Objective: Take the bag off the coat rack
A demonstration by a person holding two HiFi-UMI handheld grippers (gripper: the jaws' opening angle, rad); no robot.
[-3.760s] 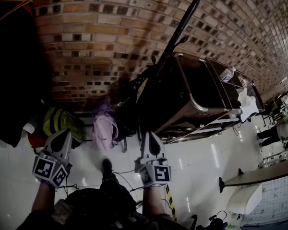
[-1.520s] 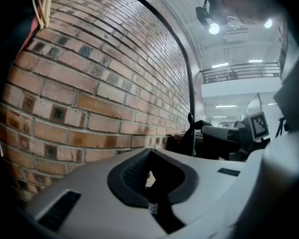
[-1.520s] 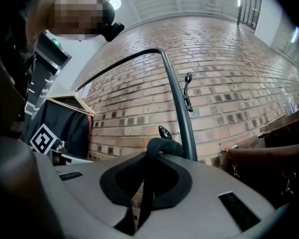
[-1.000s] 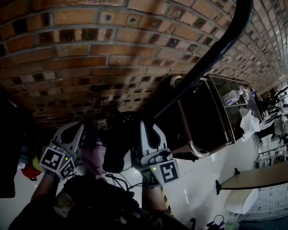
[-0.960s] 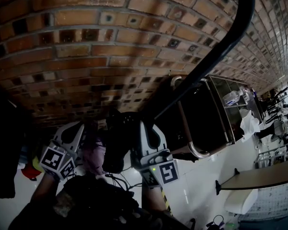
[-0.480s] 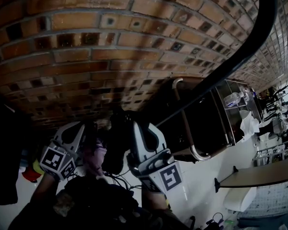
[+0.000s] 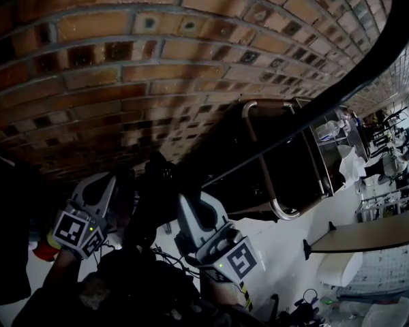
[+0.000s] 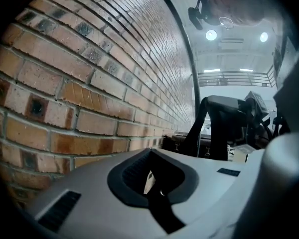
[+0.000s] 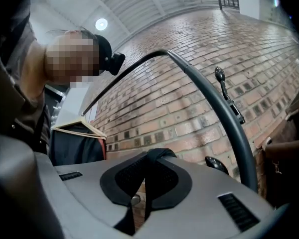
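- The bag [image 7: 153, 196] shows in the head view as a dark, almost black, lumpy mass in shadow. Its fabric and details cannot be made out.
- It hangs between the two grippers, close in front of the brick wall [image 7: 157, 60], where the lower end of the coat rack [image 7: 368, 73] comes down.
- Whether it still hangs from a hook cannot be told.
- A flat black strap [image 9: 157, 156] loops over the tips of the right hand-held gripper [image 7: 189, 206] and runs down through the opening between its jaws.
- Those jaws are closed tight on the strap, and the gripper tilts slightly upward.
- The left hand-held gripper [image 7: 102, 186] sits just to the left of the bag and points level at the wall.
- Its jaws are drawn together. A dark strip lies in the seam between them, but it is unclear whether this is part of the bag.
- The coat rack's black tube curves up and away to the right, and the right gripper view shows a knobbed hook [image 9: 222, 78] on it.
- Behind the rack stands a dark cart with a chrome rail [image 7: 259, 155] on the white tiled floor [image 7: 286, 237].
- A dark garment on a wooden hanger [image 9: 77, 143] hangs off to the side in the right gripper view.
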